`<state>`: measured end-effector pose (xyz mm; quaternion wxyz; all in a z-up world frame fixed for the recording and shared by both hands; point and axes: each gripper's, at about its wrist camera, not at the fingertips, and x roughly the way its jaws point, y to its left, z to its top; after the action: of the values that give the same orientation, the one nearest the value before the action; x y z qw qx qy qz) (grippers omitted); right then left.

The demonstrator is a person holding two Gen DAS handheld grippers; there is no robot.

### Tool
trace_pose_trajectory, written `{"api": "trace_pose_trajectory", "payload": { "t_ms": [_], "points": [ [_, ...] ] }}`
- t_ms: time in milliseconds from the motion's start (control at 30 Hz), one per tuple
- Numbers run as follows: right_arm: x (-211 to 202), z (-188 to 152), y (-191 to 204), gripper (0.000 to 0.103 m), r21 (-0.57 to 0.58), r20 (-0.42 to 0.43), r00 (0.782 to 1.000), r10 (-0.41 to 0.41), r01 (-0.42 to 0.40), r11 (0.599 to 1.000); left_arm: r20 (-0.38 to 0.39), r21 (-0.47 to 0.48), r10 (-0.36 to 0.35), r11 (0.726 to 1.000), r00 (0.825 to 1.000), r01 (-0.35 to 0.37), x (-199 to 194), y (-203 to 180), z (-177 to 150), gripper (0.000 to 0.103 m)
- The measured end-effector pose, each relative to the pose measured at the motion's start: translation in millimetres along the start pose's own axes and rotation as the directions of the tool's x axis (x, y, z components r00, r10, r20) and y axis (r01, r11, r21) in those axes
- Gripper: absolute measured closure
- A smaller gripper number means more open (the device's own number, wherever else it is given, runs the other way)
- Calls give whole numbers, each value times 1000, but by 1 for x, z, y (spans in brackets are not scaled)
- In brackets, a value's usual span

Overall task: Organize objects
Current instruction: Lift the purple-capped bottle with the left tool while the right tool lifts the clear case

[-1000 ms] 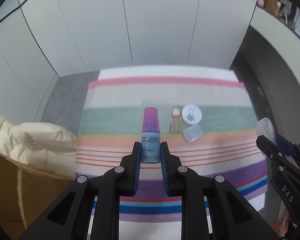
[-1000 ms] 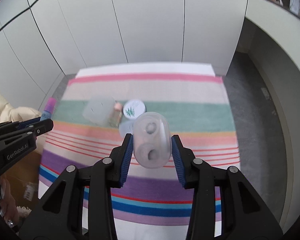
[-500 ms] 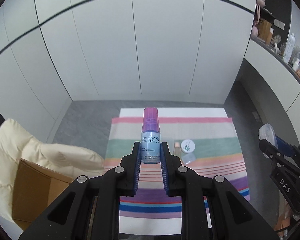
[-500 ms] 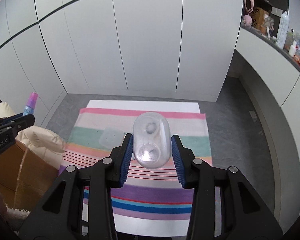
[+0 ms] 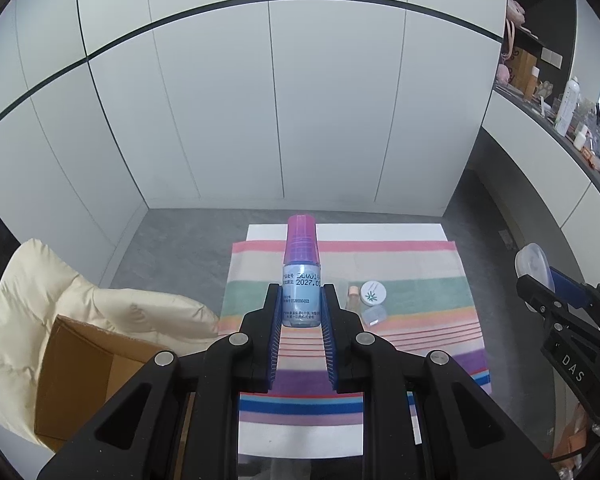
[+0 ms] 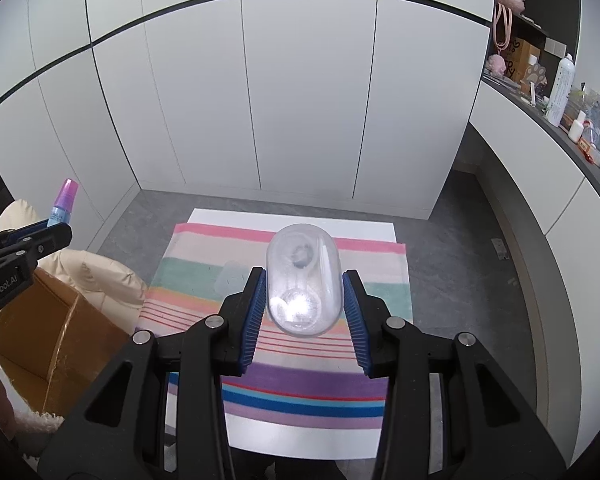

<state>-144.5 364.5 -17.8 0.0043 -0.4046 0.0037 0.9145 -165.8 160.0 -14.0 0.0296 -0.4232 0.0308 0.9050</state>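
Note:
High above the striped cloth (image 5: pixel 420 264), my left gripper (image 5: pixel 300 300) is shut on a small pale-blue bottle with a pink cap (image 5: pixel 301 272), held upright. The same bottle (image 6: pixel 62 204) shows at the left of the right wrist view. My right gripper (image 6: pixel 303 286) is shut on a clear oval contact-lens case (image 6: pixel 302 280), which also appears as a case edge (image 5: pixel 534 262) in the left wrist view. Far below on the cloth lie a small peach-capped bottle (image 5: pixel 354 298), a white round jar with a green leaf mark (image 5: pixel 373 293), a clear lid (image 5: pixel 374 315) and a clear flat box (image 6: pixel 231 278).
The cloth covers a white table (image 5: pixel 300 436) on a grey floor. A cardboard box (image 5: pixel 84 376) draped with a cream padded jacket (image 5: pixel 52 292) stands to the left. White cabinet doors (image 5: pixel 280 100) rise behind; a cluttered shelf (image 6: pixel 572 112) runs along the right.
Both grippers rose well above the table with the bottle and the case still held; the cloth and the items on it now look much smaller and farther below.

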Motion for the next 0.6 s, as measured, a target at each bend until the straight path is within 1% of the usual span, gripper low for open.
{"api": "trace_pose_trajectory", "payload": {
  "t_ms": [133, 233, 333, 500, 600],
  "points": [
    [-7, -8, -2, 63, 1, -11, 1000, -2, 2, 1000, -6, -5, 13, 1000, 1000, -13, -6, 3, -10, 84],
    [-14, -16, -4, 63, 10, -18, 1000, 1, -1, 1000, -16, -16, 8, 1000, 1000, -8, -10, 8, -21, 84],
    [-22, -28, -4, 63, 9, -13, 1000, -29, 29, 1000, -24, -22, 6, 1000, 1000, -6, -15, 12, -33, 84],
    [-33, -48, -2, 63, 0, -14, 999, -34, 34, 999, -47, -41, -13, 999, 999, 11, -21, 15, -56, 84],
    [-41, -63, 0, 63, -7, -17, 999, -37, 37, 999, -55, -25, -11, 1000, 998, 10, -24, 12, -71, 84]
  ]
}}
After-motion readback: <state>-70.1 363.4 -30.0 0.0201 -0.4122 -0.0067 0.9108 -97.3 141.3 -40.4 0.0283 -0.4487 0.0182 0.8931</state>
